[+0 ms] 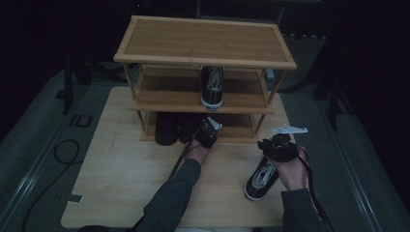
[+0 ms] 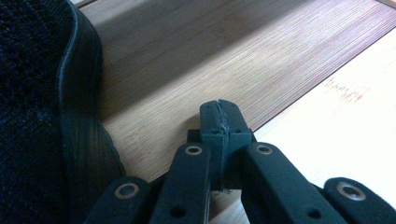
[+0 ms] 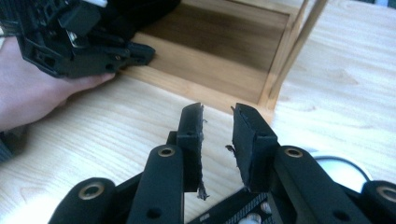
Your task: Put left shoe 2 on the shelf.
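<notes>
High view: three-tier bamboo shoe rack (image 1: 205, 39) sits at the top centre of the light wood table (image 1: 121, 179). One black sneaker with white sole (image 1: 212, 86) is on the middle shelf, right of centre, heel toward the camera. A pair of dark shoes (image 1: 167, 128) is on the bottom shelf, left side. A second black-and-white sneaker (image 1: 261, 177) lies on the table in the lower right of the frame, just under the right gripper (image 1: 277, 146). Left gripper (image 1: 208, 131) is at the front edge of the bottom shelf, just right of the dark pair, with the left hand (image 1: 199, 151) behind it. Left gripper view: jaws pressed together with nothing between them, tips over the bottom shelf board (image 2: 224, 60) near its front edge; a dark mesh shoe with ribbed black sole (image 2: 46, 112) fills the left of that frame, close beside the jaws but not touching them. Right gripper view: jaws narrowly parted, nothing between them, over the table in front of the rack's lower right corner post; the left gripper (image 3: 74, 39) shows at upper left of that frame, at the shelf edge. White curved edge at lower right of that frame, partly behind the right jaw, looks like the sneaker's sole, but can't tell for sure. Right hand (image 1: 291, 171) grips its gripper from below; a grey plate sits on top of it.
</notes>
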Demonstrator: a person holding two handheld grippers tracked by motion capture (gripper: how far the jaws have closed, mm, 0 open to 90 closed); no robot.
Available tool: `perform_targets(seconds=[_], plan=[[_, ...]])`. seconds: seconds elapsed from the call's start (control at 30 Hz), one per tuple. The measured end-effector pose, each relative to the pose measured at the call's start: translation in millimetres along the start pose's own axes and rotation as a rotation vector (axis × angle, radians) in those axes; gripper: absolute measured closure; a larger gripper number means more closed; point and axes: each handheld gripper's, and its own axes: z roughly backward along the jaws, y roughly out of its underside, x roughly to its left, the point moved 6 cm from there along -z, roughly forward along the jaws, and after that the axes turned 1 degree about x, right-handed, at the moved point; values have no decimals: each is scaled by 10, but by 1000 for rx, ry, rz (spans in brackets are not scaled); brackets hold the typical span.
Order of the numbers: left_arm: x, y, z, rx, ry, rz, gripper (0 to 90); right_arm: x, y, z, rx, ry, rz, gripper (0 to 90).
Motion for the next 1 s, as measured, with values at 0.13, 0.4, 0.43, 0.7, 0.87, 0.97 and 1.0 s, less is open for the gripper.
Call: perform_targets(seconds=[0.13,0.4,0.43,0.7,0.87,0.97,1.0], plan=[[0,0,0,0,0,0,900,-79,74,14,6,14,-26,727],[0,0,0,-1,0,-1,900,-236,179,-30,29,27,-88,708],[0,1,0,-1,0,-1,900,-247,188,-37,32,28,-91,707],[1,1,0,-1,1,-2,900,-359,323,-94,76,27,-157,686],[1,1,-1,-1,1,-3,900,-427,370,-112,91,23,-203,663],[0,1,-1,-2,1,-3,900,-445,402,-148,109,14,-220,646],[0,1,-1,-2,1,-3,900,-450,410,-157,113,14,-224,644]])
